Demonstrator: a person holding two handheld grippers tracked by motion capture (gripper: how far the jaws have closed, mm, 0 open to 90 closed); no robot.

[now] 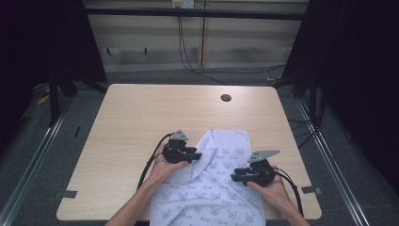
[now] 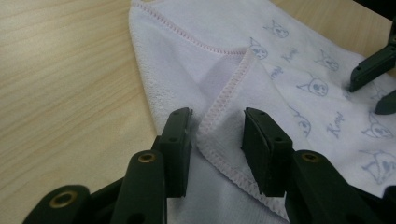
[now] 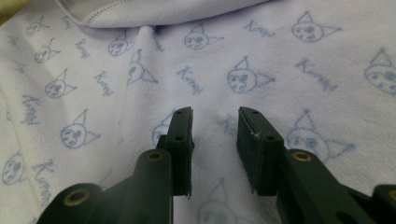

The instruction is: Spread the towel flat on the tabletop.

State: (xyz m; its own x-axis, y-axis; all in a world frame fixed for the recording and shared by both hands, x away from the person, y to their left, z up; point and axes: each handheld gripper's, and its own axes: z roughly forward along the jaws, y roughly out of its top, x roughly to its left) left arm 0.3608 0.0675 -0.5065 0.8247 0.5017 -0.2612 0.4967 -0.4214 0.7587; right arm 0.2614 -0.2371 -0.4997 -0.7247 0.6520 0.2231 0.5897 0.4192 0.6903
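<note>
Overall, I counted one towel, two grippers, two hands and one table at that moment. The white towel, printed with small blue cat faces and a short blue word, lay on the near half of the wooden table, a little right of the middle, and its near end hung over the table's front edge. One corner of it was folded back on the left side, so the plain white underside with a stitched hem faced up there. The left gripper rested at that folded corner, held by the left hand. In the left gripper view its two jaws stood apart, one on each side of the hem, and I could not tell if the pads touched the cloth. The right gripper, held by the right hand, lay over the printed part near the towel's right edge. In the right gripper view its two jaws were also apart, with only printed cloth between and under them, nothing clamped. The two jaw tips of the right gripper also appeared at the right edge of the left gripper view. One black cable trailed from each gripper toward the person. I saw one round dark hole in the table's far part, well apart from the towel.
</note>
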